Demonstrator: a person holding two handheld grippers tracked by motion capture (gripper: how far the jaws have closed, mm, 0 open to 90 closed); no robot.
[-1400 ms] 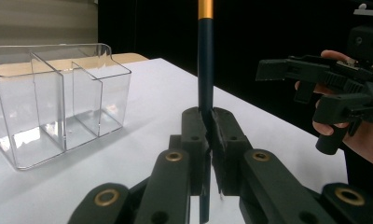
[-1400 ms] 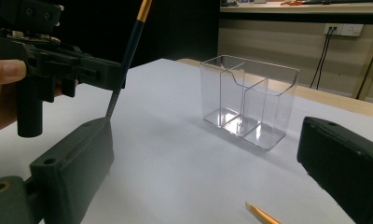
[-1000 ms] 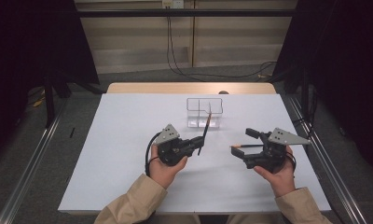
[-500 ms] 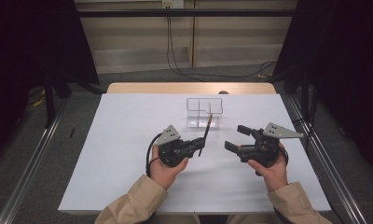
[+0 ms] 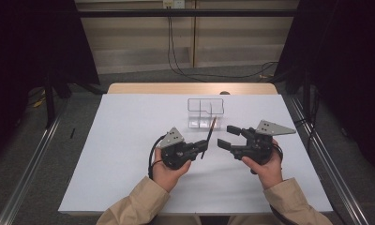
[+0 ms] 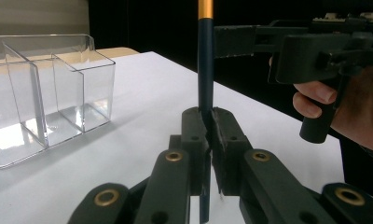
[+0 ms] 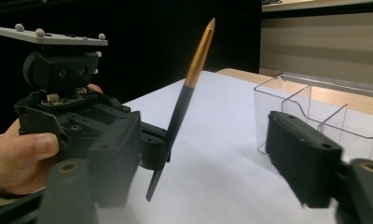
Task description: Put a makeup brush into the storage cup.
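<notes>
My left gripper [image 5: 203, 148] is shut on a dark pen [image 5: 209, 135] with a gold end, holding it near its lower part so it stands up and leans toward the far side. In the left gripper view the pen [image 6: 204, 70] rises straight from the closed jaws of the left gripper [image 6: 209, 125]. My right gripper [image 5: 224, 136] is open just right of the pen, not touching it. In the right gripper view the pen [image 7: 183, 100] leans between the wide-apart jaws of the right gripper [image 7: 208, 168], held by the left gripper [image 7: 149, 147].
A clear plastic organizer [image 5: 204, 112] with several compartments stands just beyond the pen on the white table [image 5: 120, 140]; its compartment walls [image 6: 44, 93] look bare inside. In the right gripper view the organizer [image 7: 315, 105] is at the right. The table's far wooden edge [image 5: 176, 88] lies behind it.
My right gripper has moved left and slightly forward, closing in on the pen with its jaws still open. The left gripper and pen have hardly moved.
</notes>
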